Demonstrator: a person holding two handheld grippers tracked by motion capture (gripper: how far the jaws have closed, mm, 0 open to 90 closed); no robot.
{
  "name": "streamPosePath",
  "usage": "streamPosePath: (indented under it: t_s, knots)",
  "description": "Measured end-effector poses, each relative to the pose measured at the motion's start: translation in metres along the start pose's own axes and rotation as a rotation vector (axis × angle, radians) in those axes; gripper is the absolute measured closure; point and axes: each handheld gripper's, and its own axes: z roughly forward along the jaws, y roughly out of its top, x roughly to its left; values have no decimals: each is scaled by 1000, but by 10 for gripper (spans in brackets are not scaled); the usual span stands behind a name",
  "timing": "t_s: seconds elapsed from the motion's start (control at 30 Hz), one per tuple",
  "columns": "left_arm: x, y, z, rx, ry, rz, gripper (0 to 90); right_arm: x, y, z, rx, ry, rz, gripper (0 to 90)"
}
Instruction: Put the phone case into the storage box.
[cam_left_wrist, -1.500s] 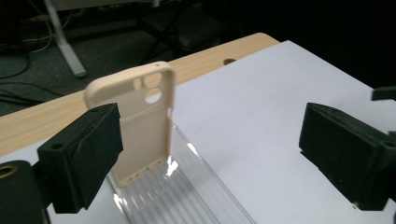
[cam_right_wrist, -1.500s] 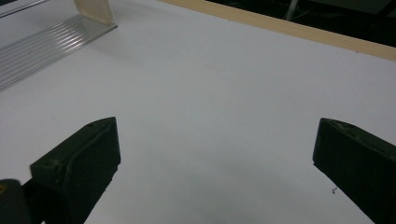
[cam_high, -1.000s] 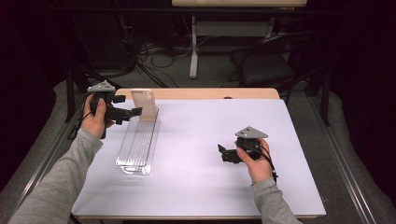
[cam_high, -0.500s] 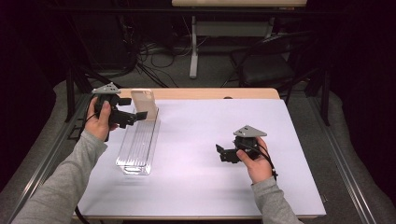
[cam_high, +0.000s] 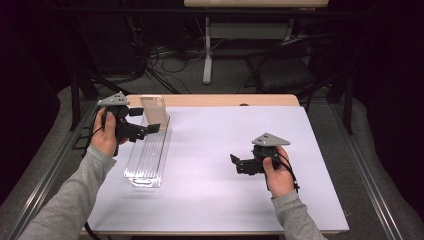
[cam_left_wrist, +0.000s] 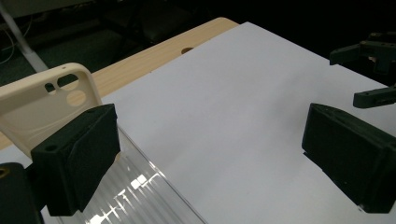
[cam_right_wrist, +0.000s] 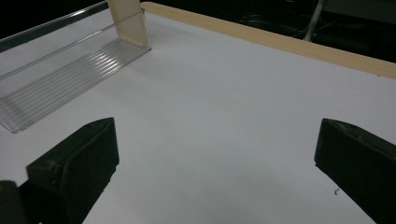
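Since a second ago: left tool (cam_high: 150, 125) drifted slightly toward desk's (cam_high: 225, 150) middle, jaws spread, released. Phone case (cam_high: 154, 111) upright at far end of clear tray (cam_high: 146, 159), near far-left corner. Right tool (cam_high: 237, 165) released, hovering right of centre. Next: back away level, no nudging case. Left gripper view alone reveals camera cutouts (cam_left_wrist: 63, 83).

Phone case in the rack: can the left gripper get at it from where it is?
Probably yes. The left gripper is open and close beside the phone case, which stands upright at the far end of the clear rack, nothing between them.
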Motion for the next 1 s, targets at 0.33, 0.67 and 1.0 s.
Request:
streamPosePath:
  t_s: [0.33,0.67,1.0]
  knots:
    - [-20,-9,-2,14,4,39,44,-3,1,-14,7,14,-30,0]
    - [-33,-21,-5,0,-1,57,44,-9,4,-27,-1,15,-59,0]
    - [-32,-40,-19,-38,-1,27,44,-11,-2,-38,13,12,-67,0]
